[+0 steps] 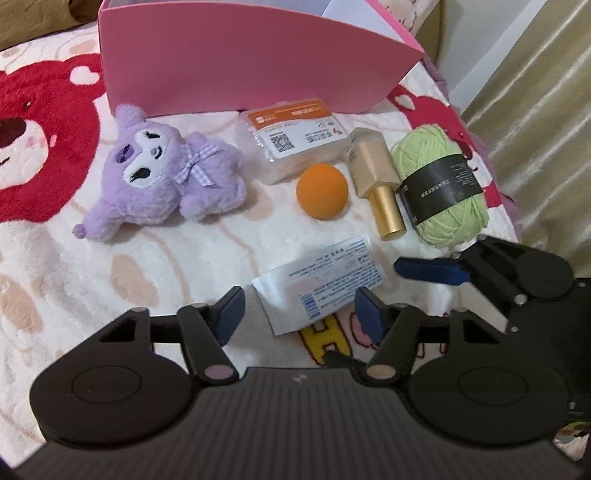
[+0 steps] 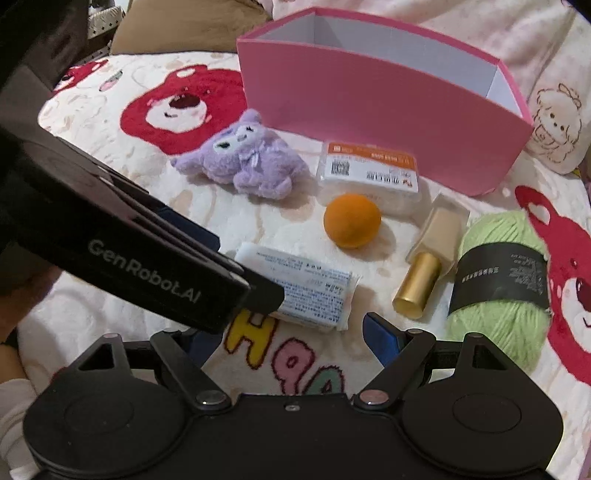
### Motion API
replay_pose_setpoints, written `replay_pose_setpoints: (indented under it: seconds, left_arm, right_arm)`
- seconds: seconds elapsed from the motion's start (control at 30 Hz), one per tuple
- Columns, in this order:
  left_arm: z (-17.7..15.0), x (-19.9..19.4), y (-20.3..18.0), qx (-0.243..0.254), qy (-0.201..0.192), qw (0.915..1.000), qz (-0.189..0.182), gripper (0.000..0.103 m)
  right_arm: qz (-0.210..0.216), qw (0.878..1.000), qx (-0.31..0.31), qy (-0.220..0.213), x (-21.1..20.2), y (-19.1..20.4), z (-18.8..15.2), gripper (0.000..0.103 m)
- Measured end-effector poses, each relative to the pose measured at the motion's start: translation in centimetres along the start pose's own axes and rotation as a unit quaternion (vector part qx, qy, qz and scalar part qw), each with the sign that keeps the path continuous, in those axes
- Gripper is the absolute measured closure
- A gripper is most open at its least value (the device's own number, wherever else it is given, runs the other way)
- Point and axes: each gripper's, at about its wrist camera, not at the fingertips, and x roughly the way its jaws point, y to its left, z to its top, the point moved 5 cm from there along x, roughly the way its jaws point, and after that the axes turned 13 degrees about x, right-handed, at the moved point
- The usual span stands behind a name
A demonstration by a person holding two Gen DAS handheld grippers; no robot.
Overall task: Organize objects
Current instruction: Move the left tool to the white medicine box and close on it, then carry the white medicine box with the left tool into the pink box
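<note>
A white printed packet (image 1: 321, 277) lies on the blanket, its near end between the blue pads of my left gripper (image 1: 299, 314); the jaws stand apart and a gap shows beside the left pad. My right gripper (image 2: 291, 339) hangs open over bare blanket, just right of the packet (image 2: 314, 291); one of its blue fingers (image 1: 432, 271) shows in the left wrist view. Beyond lie a purple plush (image 1: 162, 173), an orange-labelled pack (image 1: 295, 140), an orange ball (image 1: 322, 192), a gold bottle (image 1: 376, 181) and green yarn (image 1: 439, 184). An open pink box (image 1: 240, 62) stands behind them.
Everything rests on a cream blanket (image 1: 55, 277) with red bear prints. A curtain (image 1: 535, 129) hangs at the right, and a brown cushion (image 2: 184, 33) lies behind the box. The left gripper's black body (image 2: 147, 266) crosses the right wrist view. A white sleeve (image 2: 11, 413) shows at bottom left.
</note>
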Motion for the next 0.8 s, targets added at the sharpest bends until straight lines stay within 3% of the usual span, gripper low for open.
replay_pose_setpoints:
  seconds: [0.17,0.3,0.6,0.8]
  left_arm:
    - [-0.4,1.1,0.1,-0.014,0.002,0.9998,-0.014,0.055]
    - [-0.6,1.3,0.2,-0.012,0.001,0.9999,-0.010,0.064]
    - [-0.4,0.7,0.3,-0.028,-0.003,0.9991,-0.032,0.065]
    - [-0.2,-0.3,-0.4,-0.019,0.000,0.9993,-0.033,0.062]
  right_arm:
    - [0.007,1.000,0.013,0.011,0.9,-0.1,0.0,0.018]
    - [0.019,0.999,0.024,0.013,1.1,-0.2,0.1,0.025]
    - [0.012,1.000,0.024,0.006,1.5,-0.5,0.2,0.031]
    - [0.020,1.000,0.021,-0.009,0.4,-0.2,0.4,0.029]
